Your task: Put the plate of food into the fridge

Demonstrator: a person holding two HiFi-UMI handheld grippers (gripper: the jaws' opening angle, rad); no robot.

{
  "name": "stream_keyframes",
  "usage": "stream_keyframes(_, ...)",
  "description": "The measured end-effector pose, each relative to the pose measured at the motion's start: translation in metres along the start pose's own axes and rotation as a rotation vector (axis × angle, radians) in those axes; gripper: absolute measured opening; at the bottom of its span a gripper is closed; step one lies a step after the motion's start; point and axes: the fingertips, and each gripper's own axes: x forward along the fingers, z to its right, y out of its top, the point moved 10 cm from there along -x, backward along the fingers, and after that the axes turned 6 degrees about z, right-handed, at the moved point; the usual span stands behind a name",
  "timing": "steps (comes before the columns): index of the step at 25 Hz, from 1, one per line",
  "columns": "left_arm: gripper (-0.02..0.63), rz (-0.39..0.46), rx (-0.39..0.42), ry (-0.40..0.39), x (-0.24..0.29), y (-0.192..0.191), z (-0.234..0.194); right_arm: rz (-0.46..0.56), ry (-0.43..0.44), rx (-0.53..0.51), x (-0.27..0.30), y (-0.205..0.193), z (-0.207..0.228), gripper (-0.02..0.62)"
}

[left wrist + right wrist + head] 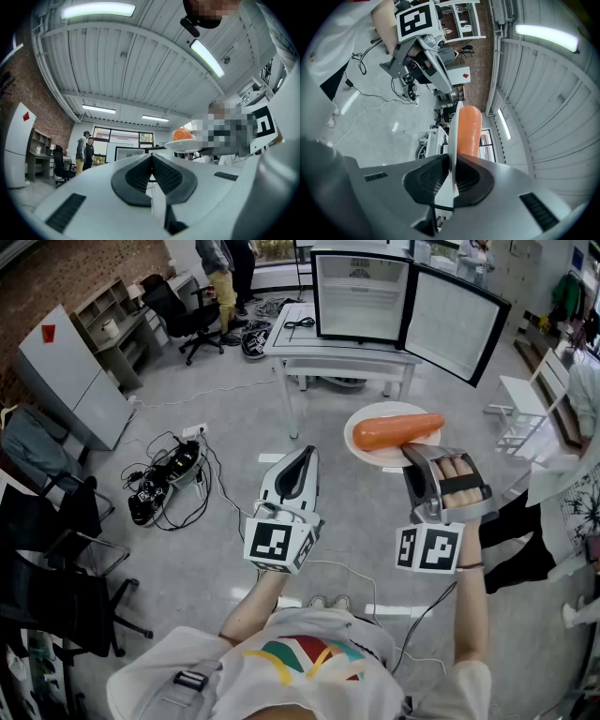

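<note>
A white plate (367, 452) carrying an orange carrot (396, 430) hangs in the air in front of me, held level. My right gripper (412, 457) is shut on the plate's near rim; in the right gripper view the rim (452, 136) sits edge-on between the pads with the carrot (468, 131) beyond. My left gripper (302, 454) is shut with nothing in it, held left of the plate, and its view shows the plate (187, 144) off to the right. The small fridge (361, 298) stands on a white table (337, 348) ahead, door (454, 322) swung open to the right.
Cables and a power strip (173, 474) lie on the floor at left. Black office chairs (56, 549) stand at the left edge. A person (217, 268) stands beyond the table. Another person (572, 474) is close on the right, near a white rack (521, 409).
</note>
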Motion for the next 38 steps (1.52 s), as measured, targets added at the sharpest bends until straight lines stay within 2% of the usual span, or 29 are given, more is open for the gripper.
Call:
stream_keyframes(25,0.004,0.003,-0.002,-0.004,0.018,-0.009,0.005,0.045,-0.036,0.026,0.004,-0.009,0.009,0.025)
stream_keyframes(38,0.003,0.008,0.011,0.023,0.062,-0.027,0.018,0.086,-0.023,0.019,0.033,-0.054,0.01,0.025)
